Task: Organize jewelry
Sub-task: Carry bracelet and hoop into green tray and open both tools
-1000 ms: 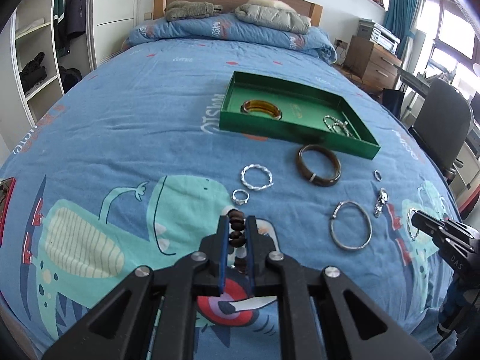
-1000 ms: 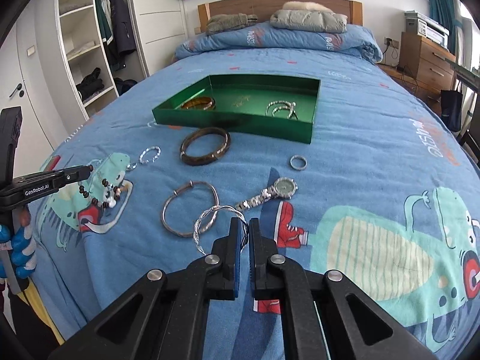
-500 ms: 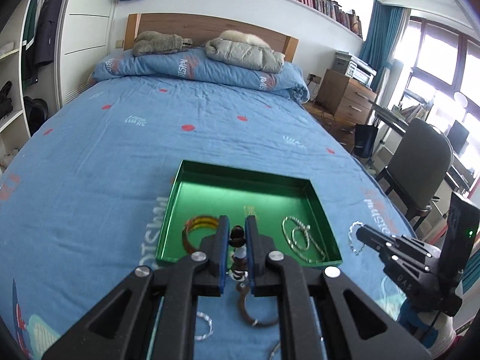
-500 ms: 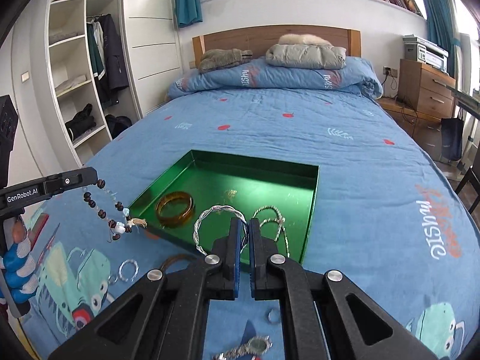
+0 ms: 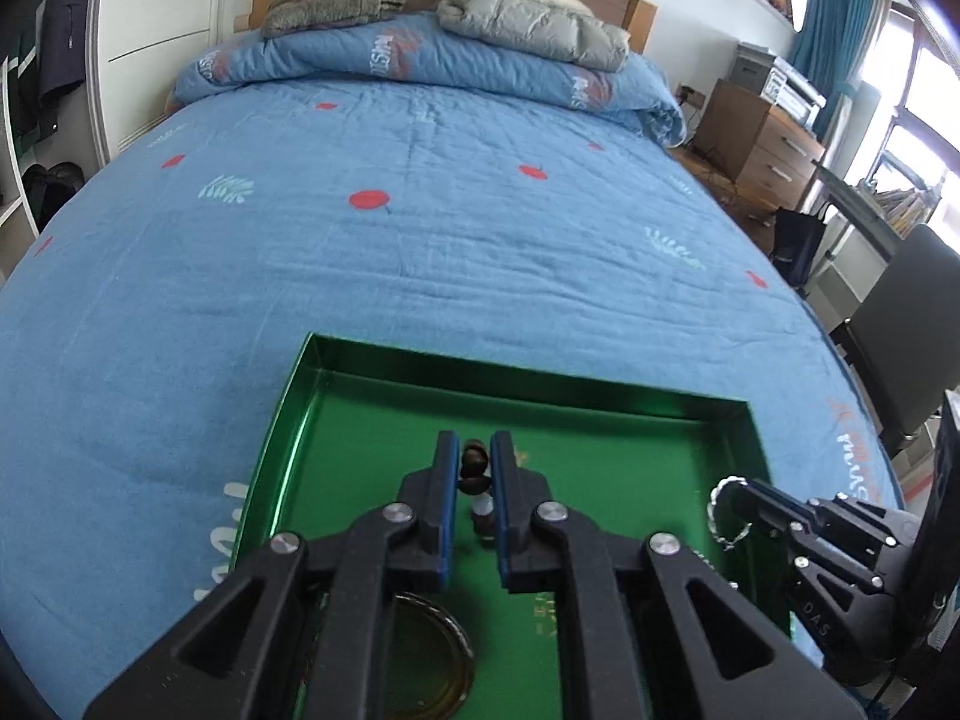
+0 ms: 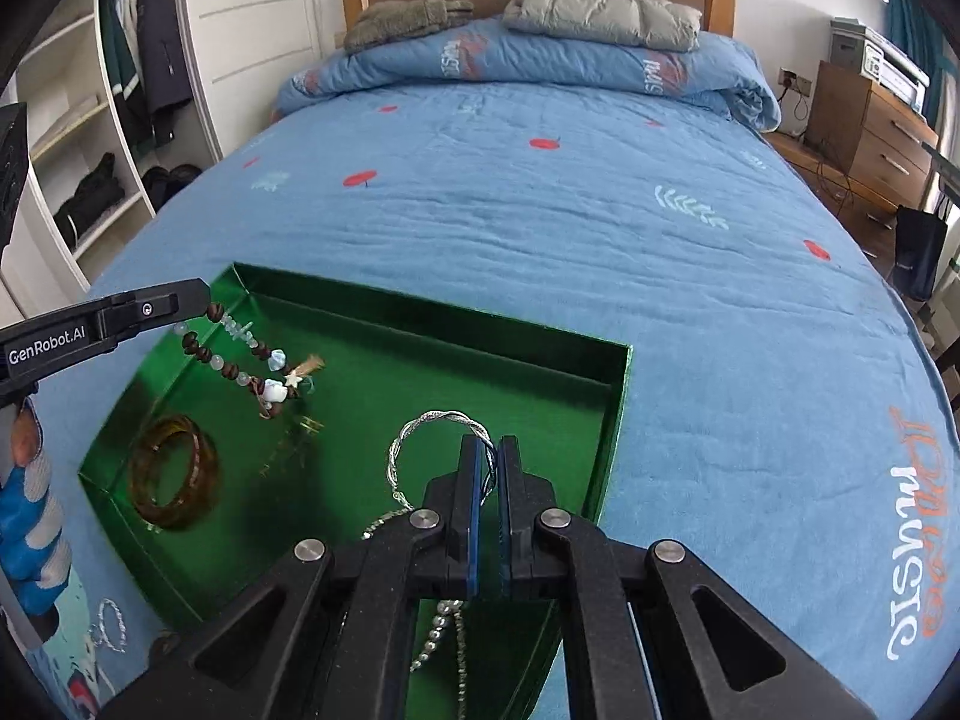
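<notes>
Green tray (image 5: 288, 420) sits on the blue bedspread (image 5: 420, 228), used as landmark. Left gripper (image 5: 474, 468) hangs over the tray's middle, tongs pinching a beaded bracelet (image 5: 473, 467); dark brown beads sit between the blue pads, a pale bead just below them. In the right wrist view the same beaded bracelet (image 6: 252, 354) dangles from the left gripper (image 6: 201, 306) above the tray's left part, brown and pale beads plus a small star charm, clear of the tray floor as far as can be told. Right gripper (image 6: 491, 456) is over the tray's right half, tongs pressed together on a twisted silver bangle (image 6: 420, 444); the loop stands up to the left of the fingertips. From the left wrist view the right gripper (image 5: 735, 492) shows at the tray's right edge with the bangle's (image 5: 720, 504) twisted wire at its tip. Inside the tray: amber bangle (image 6: 174, 474) lying flat near the left wall; also seen under the left gripper (image 5: 444, 660). A silver bead chain (image 6: 444, 624) lies on the tray floor at the near side, partly hidden by the right gripper body. Outside the tray, just off its near-left corner, a small silver ring-shaped piece (image 6: 111, 630) rests on the bedspread. A gloved hand (image 6: 24, 516) holds the left gripper's handle, left of the tray.
</notes>
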The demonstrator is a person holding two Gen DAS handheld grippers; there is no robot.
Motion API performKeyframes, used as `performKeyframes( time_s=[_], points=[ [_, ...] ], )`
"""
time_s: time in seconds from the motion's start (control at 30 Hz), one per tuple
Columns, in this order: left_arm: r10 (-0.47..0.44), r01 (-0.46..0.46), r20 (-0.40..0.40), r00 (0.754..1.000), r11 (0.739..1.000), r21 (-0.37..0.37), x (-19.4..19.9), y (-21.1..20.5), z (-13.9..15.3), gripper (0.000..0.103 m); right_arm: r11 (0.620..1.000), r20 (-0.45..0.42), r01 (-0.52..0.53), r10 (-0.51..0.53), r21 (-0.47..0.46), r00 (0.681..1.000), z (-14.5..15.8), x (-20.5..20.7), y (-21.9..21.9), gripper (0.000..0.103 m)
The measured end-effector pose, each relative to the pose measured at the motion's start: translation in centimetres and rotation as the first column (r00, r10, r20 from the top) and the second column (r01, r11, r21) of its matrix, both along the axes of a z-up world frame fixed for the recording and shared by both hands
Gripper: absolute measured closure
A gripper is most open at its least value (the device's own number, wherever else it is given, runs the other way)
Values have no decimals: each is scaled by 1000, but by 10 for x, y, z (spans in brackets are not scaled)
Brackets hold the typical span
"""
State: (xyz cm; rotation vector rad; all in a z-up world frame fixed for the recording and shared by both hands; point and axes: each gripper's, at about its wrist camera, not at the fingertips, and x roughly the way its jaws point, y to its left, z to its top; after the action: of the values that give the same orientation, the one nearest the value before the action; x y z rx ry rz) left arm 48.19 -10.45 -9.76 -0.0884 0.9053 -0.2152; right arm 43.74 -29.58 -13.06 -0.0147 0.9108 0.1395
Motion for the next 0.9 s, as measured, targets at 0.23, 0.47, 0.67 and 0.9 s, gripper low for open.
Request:
performKeyframes(
  time_s=[0.23,0.47,0.67,0.9],
  points=[
    [65,-57,-98,993,995,88,13,15,-36,93,990,-78,-73,64,-124,995,-21,12,13,98],
    [93,-83,-121,988,993,90,13,21,-45,93,984,-76,-72,61,-160,995,-26,15,13,98],
    [66,-62,-60,996,996,64,-4,25,-22,91,988,-33,-53,49,-147,998,-11,9,11,74],
    [39,-48,91,995,994,95,-70,47,55,90,996,99,-4,13,-91,995,50,-45,-2,71]
  ],
)
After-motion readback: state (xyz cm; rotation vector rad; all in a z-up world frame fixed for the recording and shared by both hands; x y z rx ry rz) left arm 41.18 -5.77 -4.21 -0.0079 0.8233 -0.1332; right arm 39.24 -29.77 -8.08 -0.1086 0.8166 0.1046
